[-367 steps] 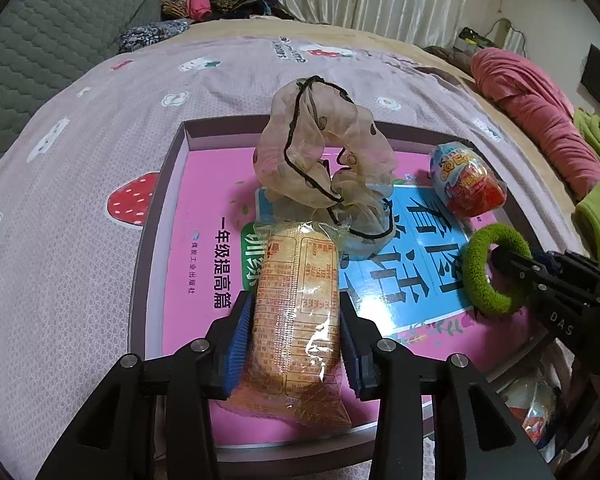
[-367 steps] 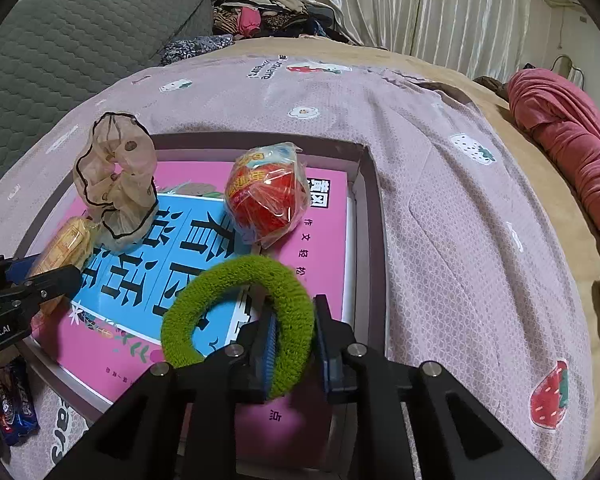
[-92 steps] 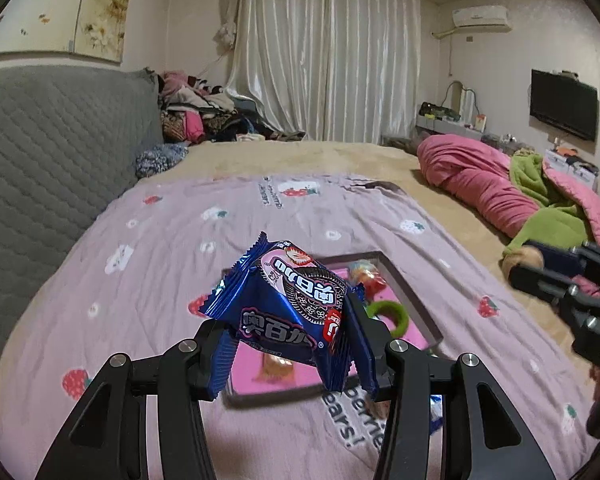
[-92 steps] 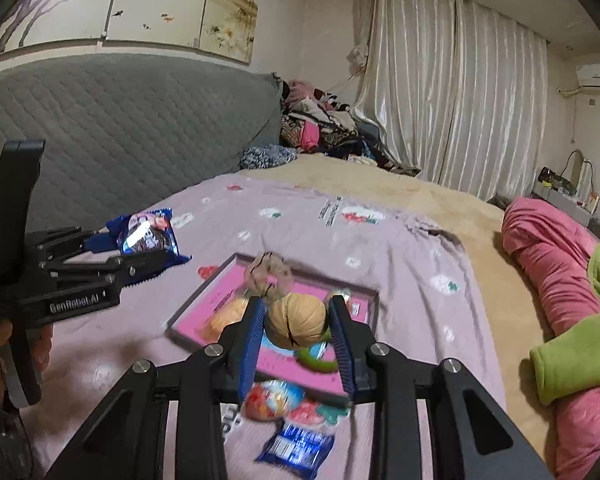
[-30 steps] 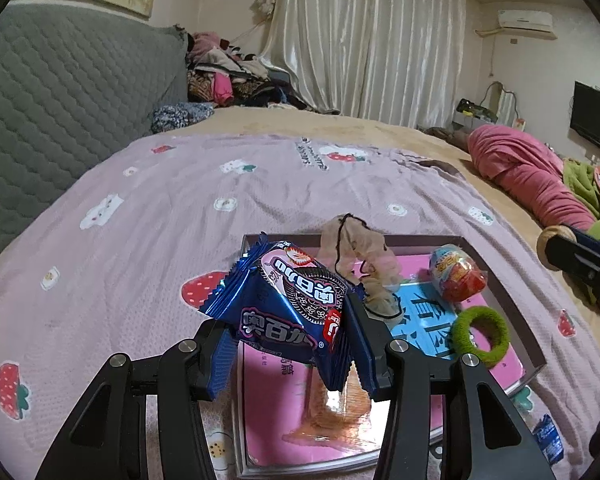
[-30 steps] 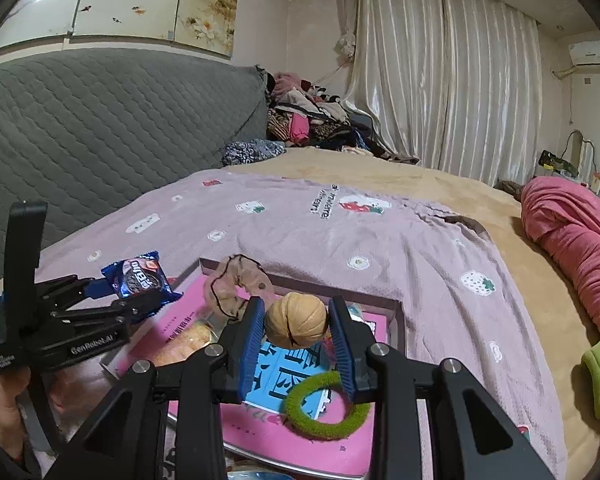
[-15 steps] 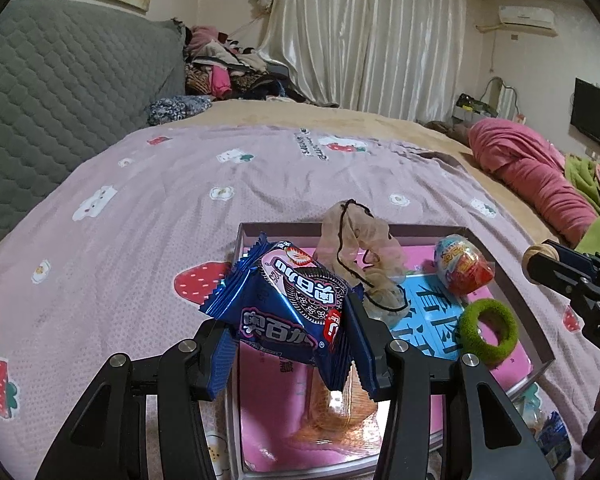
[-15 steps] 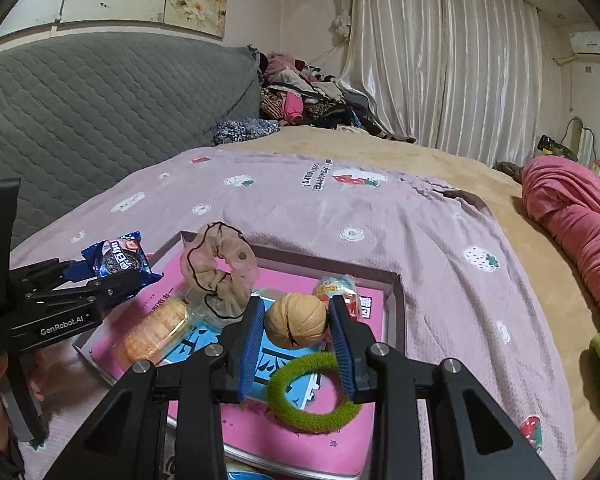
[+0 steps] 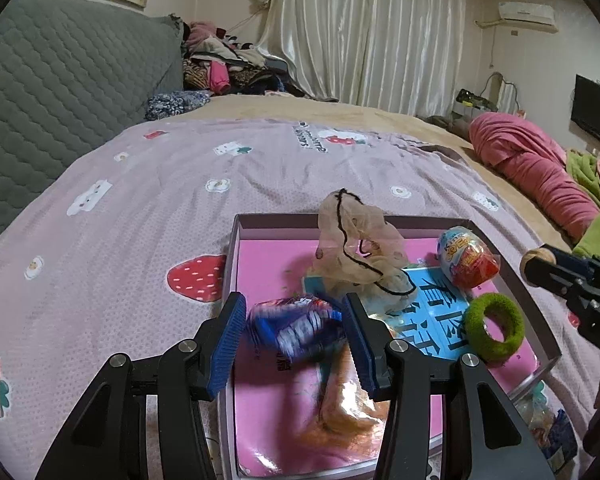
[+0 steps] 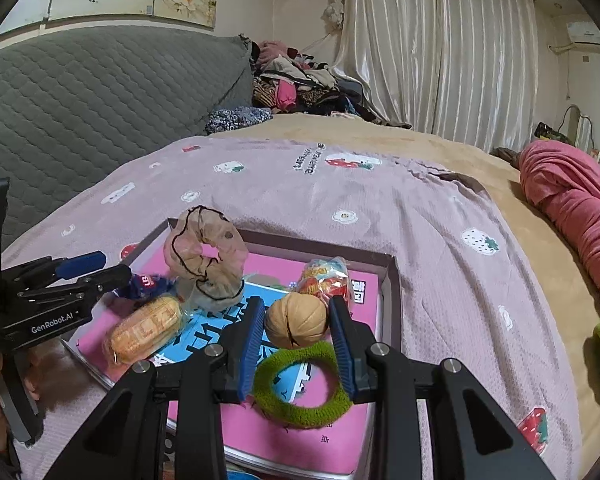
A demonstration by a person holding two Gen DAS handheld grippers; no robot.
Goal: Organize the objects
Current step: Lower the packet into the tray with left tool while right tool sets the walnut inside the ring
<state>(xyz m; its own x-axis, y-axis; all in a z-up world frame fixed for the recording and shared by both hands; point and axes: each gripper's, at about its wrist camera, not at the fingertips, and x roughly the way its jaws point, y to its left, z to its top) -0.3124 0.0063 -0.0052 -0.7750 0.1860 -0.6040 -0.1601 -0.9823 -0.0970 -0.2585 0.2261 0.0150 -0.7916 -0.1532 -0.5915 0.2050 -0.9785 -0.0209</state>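
A grey-rimmed tray (image 9: 340,218) (image 10: 320,246) with a pink book in it lies on the lilac bedspread. It holds a beige scrunchie (image 9: 356,252), a wrapped toy egg (image 9: 466,260), a green hair tie (image 9: 494,328) and a bread packet (image 10: 146,334). My left gripper (image 9: 296,344) hovers over the tray's near left part. A blue cookie packet (image 9: 300,328) is motion-blurred low between its pads, with a thin gap at the left pad. My right gripper (image 10: 296,332) is shut on a walnut (image 10: 296,326) just above the hair tie (image 10: 300,384).
Small snack packets (image 9: 548,432) lie on the bedspread off the tray's near right corner. A grey quilted headboard (image 9: 60,88) runs along the left. A pink blanket (image 9: 540,176) is heaped at the right, and a clothes pile (image 10: 300,76) sits far back.
The cookie packet stood up above the left pads before; now it sits lower between them and is blurred. The right gripper has come down closer to the tray with the walnut.
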